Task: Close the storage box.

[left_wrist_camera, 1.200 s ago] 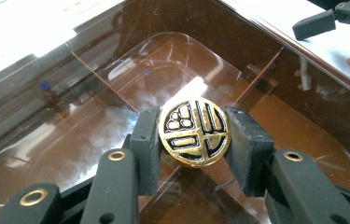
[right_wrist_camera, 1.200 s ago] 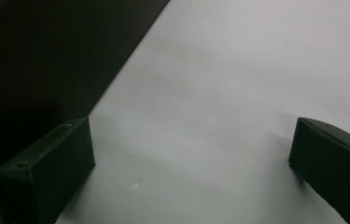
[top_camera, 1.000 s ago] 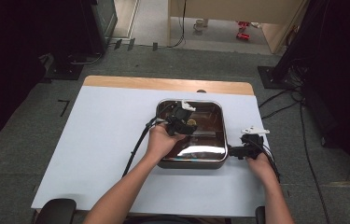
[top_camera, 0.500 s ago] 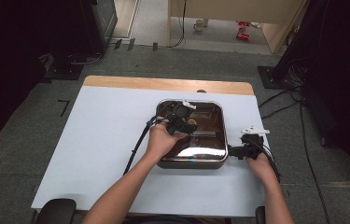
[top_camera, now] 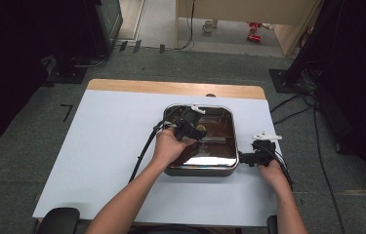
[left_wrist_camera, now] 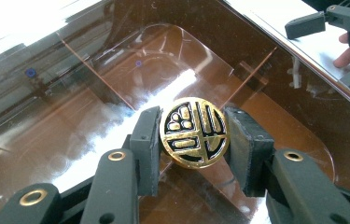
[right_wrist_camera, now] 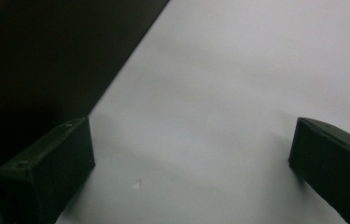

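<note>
We record a round black-and-gold patterned token (left_wrist_camera: 194, 132) clamped in the left gripper (left_wrist_camera: 192, 140) over the square shiny brown tray (top_camera: 222, 163). Right gripper (right_wrist_camera: 191, 172) jaws apart. Positions unchanged from before.

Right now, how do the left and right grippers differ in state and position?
The left gripper is shut on a gold-and-black round token, held over the shiny brown tray. The right gripper is open and holds nothing, over the white tabletop by the tray's right edge. Both have black jaws.
</note>
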The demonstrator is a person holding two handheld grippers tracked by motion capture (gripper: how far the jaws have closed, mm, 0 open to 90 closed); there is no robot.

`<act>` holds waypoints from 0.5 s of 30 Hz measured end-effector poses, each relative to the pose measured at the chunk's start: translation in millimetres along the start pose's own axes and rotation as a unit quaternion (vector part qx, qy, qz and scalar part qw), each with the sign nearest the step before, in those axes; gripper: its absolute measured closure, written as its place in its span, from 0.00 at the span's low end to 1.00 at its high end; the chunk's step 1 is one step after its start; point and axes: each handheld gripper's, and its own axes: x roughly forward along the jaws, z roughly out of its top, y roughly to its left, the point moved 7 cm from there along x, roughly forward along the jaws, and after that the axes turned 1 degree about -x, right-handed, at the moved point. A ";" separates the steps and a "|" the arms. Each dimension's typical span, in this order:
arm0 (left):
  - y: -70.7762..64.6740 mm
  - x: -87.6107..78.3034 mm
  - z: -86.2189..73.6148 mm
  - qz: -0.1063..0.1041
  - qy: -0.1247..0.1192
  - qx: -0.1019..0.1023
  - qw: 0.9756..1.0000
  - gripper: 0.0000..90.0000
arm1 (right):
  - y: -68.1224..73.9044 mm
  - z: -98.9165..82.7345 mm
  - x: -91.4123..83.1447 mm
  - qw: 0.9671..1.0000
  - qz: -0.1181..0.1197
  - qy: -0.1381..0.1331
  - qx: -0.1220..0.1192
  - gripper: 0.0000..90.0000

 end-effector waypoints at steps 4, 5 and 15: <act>0.6 -2.0 1.8 -0.018 -0.016 -0.008 1.000 0.62 | 0.0 0.0 0.0 1.000 0.000 0.000 0.000 0.00; 0.6 -2.0 1.8 -0.018 -0.016 -0.008 1.000 0.59 | 0.0 0.0 0.0 1.000 0.000 0.000 0.000 0.00; 4.0 -17.2 0.4 -0.029 -0.028 0.024 0.999 0.47 | 0.0 0.0 0.0 1.000 0.000 0.000 0.000 0.00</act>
